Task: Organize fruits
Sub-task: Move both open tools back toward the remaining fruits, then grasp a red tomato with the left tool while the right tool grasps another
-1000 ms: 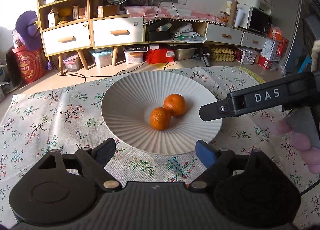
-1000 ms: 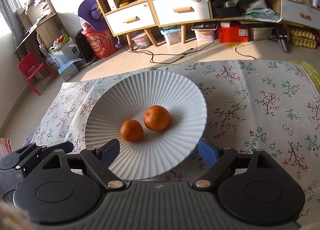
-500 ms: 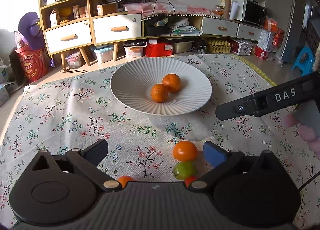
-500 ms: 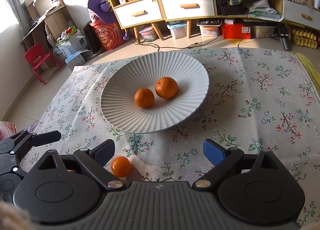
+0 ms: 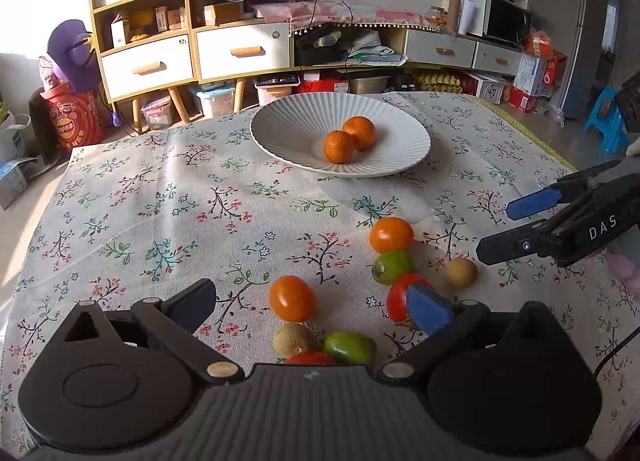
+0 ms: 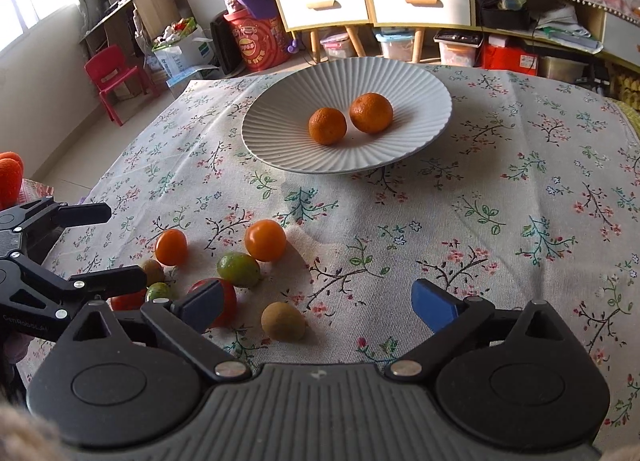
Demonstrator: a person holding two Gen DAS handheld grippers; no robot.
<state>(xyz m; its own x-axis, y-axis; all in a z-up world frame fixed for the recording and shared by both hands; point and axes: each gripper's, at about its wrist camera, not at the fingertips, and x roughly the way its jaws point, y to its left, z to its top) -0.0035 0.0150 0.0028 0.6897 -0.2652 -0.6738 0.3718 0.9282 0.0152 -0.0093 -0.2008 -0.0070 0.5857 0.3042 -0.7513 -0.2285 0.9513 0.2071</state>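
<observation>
Count: two dimpled mandarins touching, in the ribbed white ceramic plate at the far middle of the floral-cloth table. Near edge, loose cluster: two smooth orange fruits, two glossy green, two red, two matte brown. Bare cloth between cluster and plate. Left gripper fingers spread, empty; right gripper likewise.

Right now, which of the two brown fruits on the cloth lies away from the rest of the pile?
The brown fruit on the pile's right side, in front of the right tool; bare cloth surrounds it. The other brown fruit sits tucked among the orange and green ones.
</observation>
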